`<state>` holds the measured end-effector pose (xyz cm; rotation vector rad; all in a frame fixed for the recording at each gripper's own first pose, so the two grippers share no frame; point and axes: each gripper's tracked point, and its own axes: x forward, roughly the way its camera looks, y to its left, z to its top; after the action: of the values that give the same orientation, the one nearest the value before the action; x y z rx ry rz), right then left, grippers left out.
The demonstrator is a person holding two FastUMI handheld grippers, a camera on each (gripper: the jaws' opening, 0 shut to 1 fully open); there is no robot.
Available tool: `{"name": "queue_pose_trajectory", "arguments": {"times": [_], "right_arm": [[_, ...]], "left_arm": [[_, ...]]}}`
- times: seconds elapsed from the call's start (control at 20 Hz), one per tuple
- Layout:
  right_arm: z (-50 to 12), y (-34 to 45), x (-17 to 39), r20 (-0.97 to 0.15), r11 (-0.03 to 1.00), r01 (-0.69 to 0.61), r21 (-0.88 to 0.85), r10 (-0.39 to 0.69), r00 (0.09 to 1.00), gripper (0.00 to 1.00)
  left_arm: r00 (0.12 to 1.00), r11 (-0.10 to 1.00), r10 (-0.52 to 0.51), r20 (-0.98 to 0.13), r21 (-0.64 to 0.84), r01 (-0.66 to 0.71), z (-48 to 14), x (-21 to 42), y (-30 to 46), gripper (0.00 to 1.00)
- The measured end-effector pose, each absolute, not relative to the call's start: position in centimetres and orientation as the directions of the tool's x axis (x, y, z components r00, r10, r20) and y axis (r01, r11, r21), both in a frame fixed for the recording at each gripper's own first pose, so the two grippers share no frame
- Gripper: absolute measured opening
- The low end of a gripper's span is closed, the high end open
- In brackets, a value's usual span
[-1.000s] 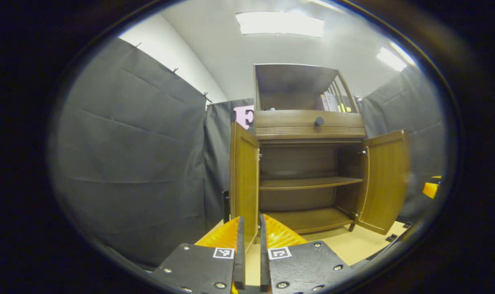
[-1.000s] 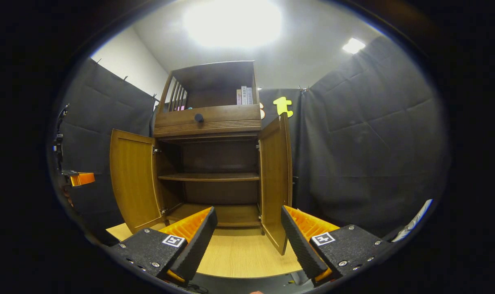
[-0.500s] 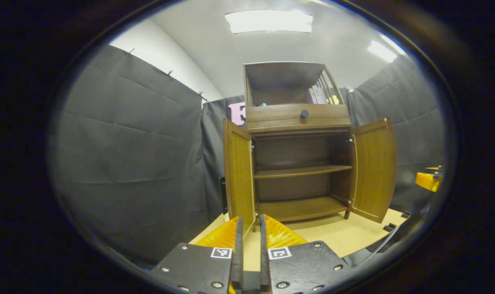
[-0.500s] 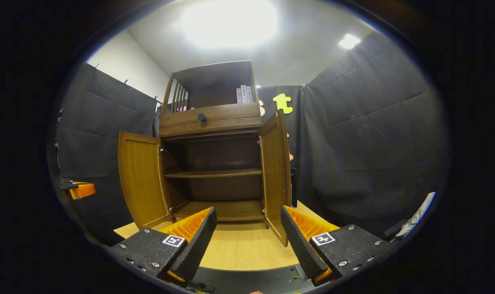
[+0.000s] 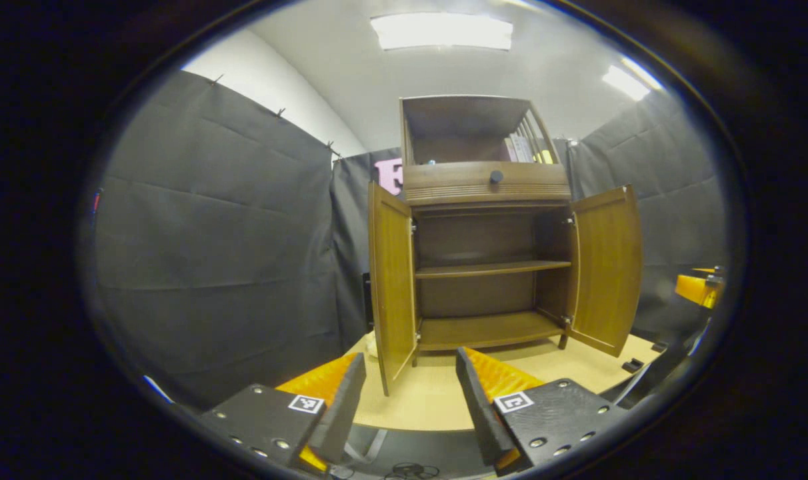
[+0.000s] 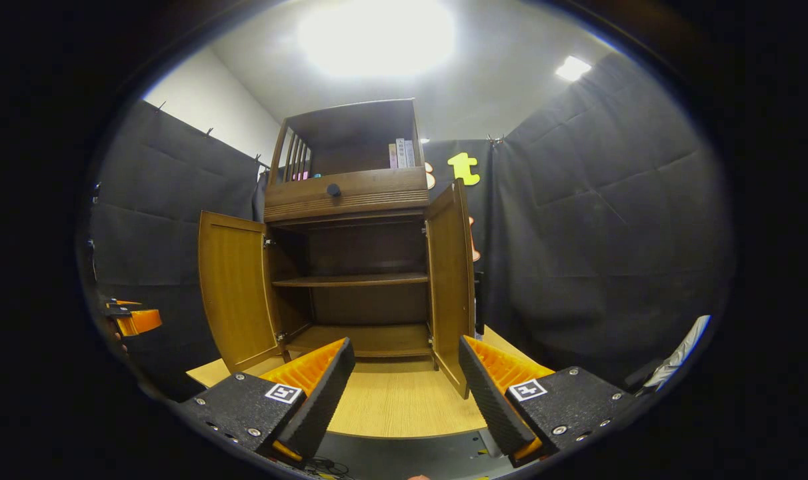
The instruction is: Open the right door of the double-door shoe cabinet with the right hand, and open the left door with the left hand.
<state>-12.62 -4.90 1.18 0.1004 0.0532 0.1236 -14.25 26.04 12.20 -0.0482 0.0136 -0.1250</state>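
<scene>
Both sets of jaws stand parted and hold nothing. We find the left gripper [image 5: 404,407] drawn back from the cabinet [image 5: 487,183], its jaws framing the lower edge of the left door [image 5: 392,283] without touching it. We find the right gripper [image 6: 404,393] likewise clear, the bottom corner of the right door [image 6: 449,287] lying between its jaws but apart from them.

We note both doors swung wide on their hinges, the shelf [image 6: 351,281] and the floor of the cabinet exposed and bare. The cabinet stands on the bench [image 6: 404,407], near its back edge.

We judge the task complete in substance; the step in hand is a clean withdrawal. To do it well, we advise:
- keep the jaws spread, so no finger catches a door edge;
- draw each gripper straight back, away from the cabinet, not sideways across a door;
- leave the doors untouched, since a brush could swing one back toward closed.

We see the other gripper at the rim of each view, well apart from the cabinet.
</scene>
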Motion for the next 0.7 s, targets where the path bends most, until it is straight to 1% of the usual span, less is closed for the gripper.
{"name": "queue_pose_trajectory", "arguments": {"times": [0.2, 0.3, 0.35, 0.7], "right_arm": [[1.5, -4.9, -12.3, -0.039, 0.988, -0.119, 0.1, 0.123, 0.992, 0.96], [1.5, -5.0, -12.2, -0.039, 0.988, -0.119, 0.098, 0.124, 0.992, 0.95], [1.5, -4.9, -12.2, -0.039, 0.988, -0.119, 0.098, 0.123, 0.992, 0.96], [1.7, -4.9, -11.6, -0.032, 0.988, -0.117, 0.098, 0.121, 0.992, 0.96]], "left_arm": [[0.995, 0.993, -0.104, -0.008, -0.047, 0.104, 12.4, -14.6, 26.0, 0.84], [0.995, 0.994, -0.097, -0.012, -0.053, 0.096, 12.1, -14.7, 26.1, 1.0], [0.995, 0.994, -0.096, -0.015, -0.052, 0.095, 12.2, -15.2, 26.1, 1.0], [0.995, 0.994, -0.099, -0.021, -0.044, 0.098, 12.4, -15.9, 25.9, 1.0]]}}
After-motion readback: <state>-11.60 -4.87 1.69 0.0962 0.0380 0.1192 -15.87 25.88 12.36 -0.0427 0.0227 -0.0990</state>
